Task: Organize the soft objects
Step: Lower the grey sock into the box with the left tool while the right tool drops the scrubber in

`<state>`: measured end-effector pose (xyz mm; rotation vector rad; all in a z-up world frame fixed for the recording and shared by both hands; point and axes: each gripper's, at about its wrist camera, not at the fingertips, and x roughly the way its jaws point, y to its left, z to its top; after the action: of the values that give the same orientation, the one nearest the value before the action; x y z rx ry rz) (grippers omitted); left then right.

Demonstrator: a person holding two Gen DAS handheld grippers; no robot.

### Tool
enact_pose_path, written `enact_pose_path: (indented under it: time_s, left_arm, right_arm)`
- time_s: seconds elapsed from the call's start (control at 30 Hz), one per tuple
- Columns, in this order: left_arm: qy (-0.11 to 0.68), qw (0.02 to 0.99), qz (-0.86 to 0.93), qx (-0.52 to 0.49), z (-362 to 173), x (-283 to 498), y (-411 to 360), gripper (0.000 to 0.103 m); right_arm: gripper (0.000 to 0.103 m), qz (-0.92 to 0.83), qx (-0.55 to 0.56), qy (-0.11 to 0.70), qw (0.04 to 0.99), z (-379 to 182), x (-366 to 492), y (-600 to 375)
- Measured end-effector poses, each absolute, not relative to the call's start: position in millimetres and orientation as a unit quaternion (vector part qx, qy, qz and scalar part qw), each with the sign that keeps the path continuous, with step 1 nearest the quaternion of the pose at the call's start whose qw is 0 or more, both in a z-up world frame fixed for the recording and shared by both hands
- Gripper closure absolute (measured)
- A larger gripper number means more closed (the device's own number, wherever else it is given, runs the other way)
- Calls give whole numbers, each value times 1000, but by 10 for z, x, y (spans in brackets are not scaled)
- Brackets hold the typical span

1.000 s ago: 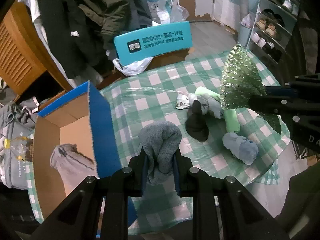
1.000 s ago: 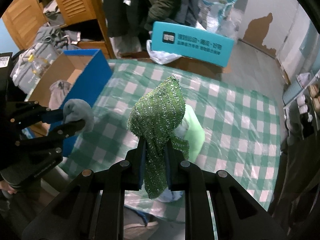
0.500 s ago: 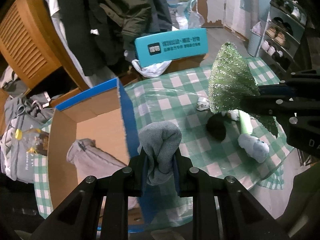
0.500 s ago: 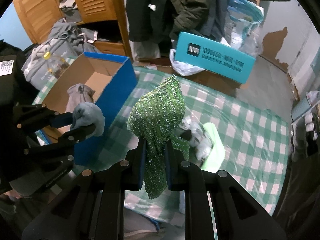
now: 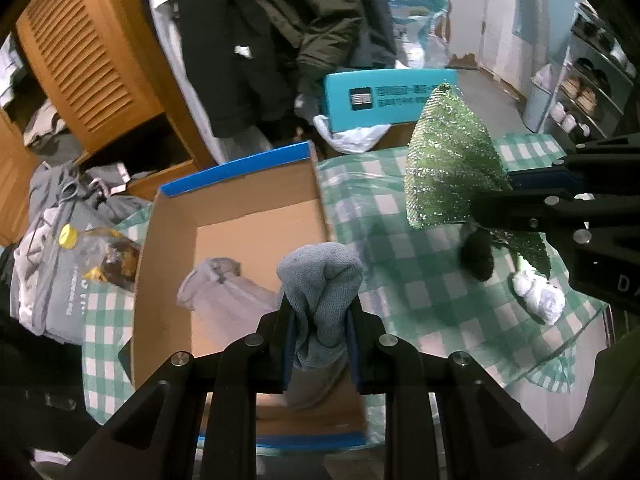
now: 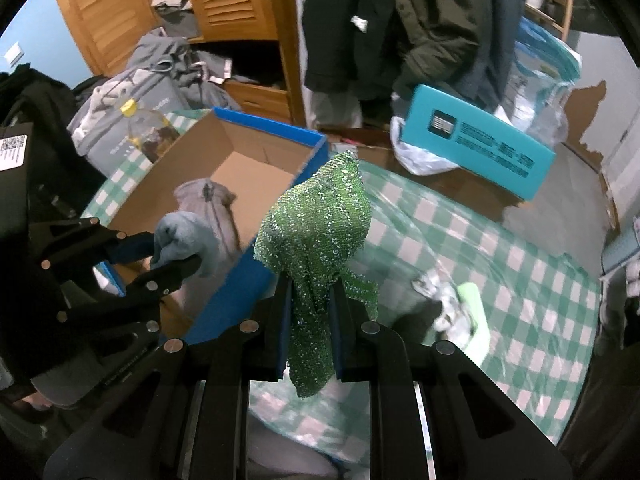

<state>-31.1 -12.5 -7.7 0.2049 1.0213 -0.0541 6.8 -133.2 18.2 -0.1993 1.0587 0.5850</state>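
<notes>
My left gripper (image 5: 319,322) is shut on a grey-blue rolled sock (image 5: 322,280) and holds it above the open cardboard box (image 5: 256,216) with blue outer walls. A pale grey garment (image 5: 224,292) lies inside the box. My right gripper (image 6: 311,310) is shut on a glittery green mesh cloth (image 6: 316,232), held above the checked table beside the box's right wall (image 6: 240,292). The left gripper with the sock also shows in the right wrist view (image 6: 176,254). A black sock (image 5: 476,254) and a white rolled sock (image 5: 538,298) lie on the table.
The table has a green-and-white checked cloth (image 5: 400,264) under clear plastic. A light green item (image 6: 474,316) and white-grey socks (image 6: 444,300) lie on it. A teal box (image 6: 476,146), hanging coats (image 6: 400,20), a wooden cabinet (image 5: 88,64) and a bottle (image 5: 100,252) stand behind.
Both grippers have moved left with their loads. The sock went from over the table to over the box. The green cloth now hangs near the box's right wall.
</notes>
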Motion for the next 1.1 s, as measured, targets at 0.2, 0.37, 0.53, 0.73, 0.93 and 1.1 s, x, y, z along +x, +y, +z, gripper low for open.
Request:
enact_pose_path:
  time_s: [0.2,0.37,0.53,0.73,0.93,1.1]
  left_arm:
    - [491,867,-6,83,-94,-301,151,82]
    - [495,866,10,72,-126,-328,366,82]
    - [501,863,27,65,-179,-342,543,82]
    - [508,858,46,60,-243,-356,719,82]
    - [512,856,58,54,-282,-351,846,82]
    - [517,852,68,50,-320,-325,917,81]
  right_arm:
    - [88,296,-99,495,811,198,93,-1036]
    - [88,312,-106,497,803,191,98,-768]
    - [88,324,-113,498,796,186,108,-562]
    - [88,336,-119,502,788,154,118,-342]
    - [88,343,-124,508,780,97,125,-184]
    - [88,346,-125,515,774,34,138,-103]
